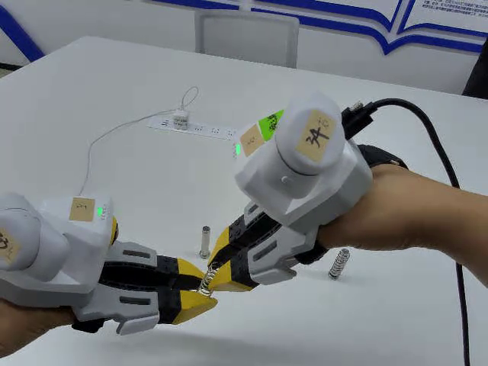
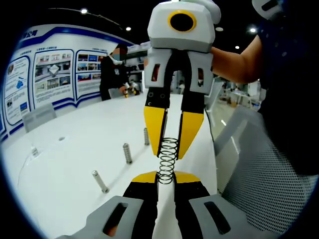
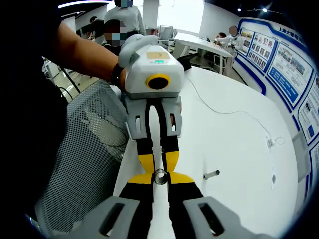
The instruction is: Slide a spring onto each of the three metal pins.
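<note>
**Spring** (image 2: 168, 158). Off the surface (image 2: 75, 149), spanning the gap between my two grippers.
- I am gripping its near end with the left gripper (image 2: 167, 178), fingers (image 2: 143, 178) closed on the coil.
- I am pinching its far end with the right gripper (image 3: 159, 178), whose fingers (image 2: 155, 122) are closed on the same coil.
- In the right gripper view I am looking down its bore, a small ring between my tips.

**Pins** (image 2: 127, 153). Three, standing upright and bare in a row on the surface, well apart from the held spring.

**Second spring** (image 1: 338, 263). Lying on the surface near my right wrist, untouched.

**Step in hand, as I judge it.** I am settling the hold on the first spring before taking it to a pin. No pin is loaded yet.

**Handling notes, my judgement.**
- I am aiming to leave one end of the coil free, so one gripper should let go while the other holds from the side, clear of the bore.
- I am keeping the squeeze light, since a coil this thin will likely buckle or spring out.
- I am avoiding any pull between the two hands, which would stretch it.
- The coil's axis needs to stand upright over the pin tip and go straight down. Release comes only once the coil is well over the pin.
</note>
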`<state>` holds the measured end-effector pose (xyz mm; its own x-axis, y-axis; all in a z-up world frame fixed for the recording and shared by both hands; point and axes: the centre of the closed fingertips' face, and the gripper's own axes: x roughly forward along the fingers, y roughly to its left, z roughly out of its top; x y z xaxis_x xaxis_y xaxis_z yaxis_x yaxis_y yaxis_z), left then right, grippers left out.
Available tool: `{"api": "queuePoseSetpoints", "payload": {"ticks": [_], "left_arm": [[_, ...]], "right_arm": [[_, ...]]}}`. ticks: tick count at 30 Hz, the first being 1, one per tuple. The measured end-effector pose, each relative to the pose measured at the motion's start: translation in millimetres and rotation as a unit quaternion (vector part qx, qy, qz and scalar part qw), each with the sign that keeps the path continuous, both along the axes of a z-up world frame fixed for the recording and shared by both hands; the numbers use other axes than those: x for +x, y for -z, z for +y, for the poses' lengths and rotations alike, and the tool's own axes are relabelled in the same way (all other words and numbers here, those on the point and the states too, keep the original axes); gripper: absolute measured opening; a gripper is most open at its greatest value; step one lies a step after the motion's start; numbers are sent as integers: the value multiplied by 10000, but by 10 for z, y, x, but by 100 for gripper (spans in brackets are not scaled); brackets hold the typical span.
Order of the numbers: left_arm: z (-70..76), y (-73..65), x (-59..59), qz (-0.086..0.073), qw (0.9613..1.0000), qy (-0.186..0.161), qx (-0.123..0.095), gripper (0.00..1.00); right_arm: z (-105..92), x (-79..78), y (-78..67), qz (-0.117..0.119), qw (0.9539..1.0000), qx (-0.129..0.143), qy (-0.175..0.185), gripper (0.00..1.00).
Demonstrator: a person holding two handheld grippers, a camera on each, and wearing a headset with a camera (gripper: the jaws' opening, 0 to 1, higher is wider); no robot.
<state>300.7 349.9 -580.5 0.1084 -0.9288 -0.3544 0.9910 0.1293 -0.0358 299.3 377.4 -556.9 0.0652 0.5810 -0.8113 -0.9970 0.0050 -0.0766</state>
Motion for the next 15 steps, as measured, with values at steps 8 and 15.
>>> {"api": "queuePoseSetpoints", "payload": {"ticks": [8,15], "left_arm": [[-13,10,0,-12,10000,-21,-14,11],[6,-10,19,-31,9999,-71,-76,13]], "right_arm": [[-2,8,12,7,10000,-35,-4,11],[20,33,-5,-19,10000,-64,-41,12]]}}
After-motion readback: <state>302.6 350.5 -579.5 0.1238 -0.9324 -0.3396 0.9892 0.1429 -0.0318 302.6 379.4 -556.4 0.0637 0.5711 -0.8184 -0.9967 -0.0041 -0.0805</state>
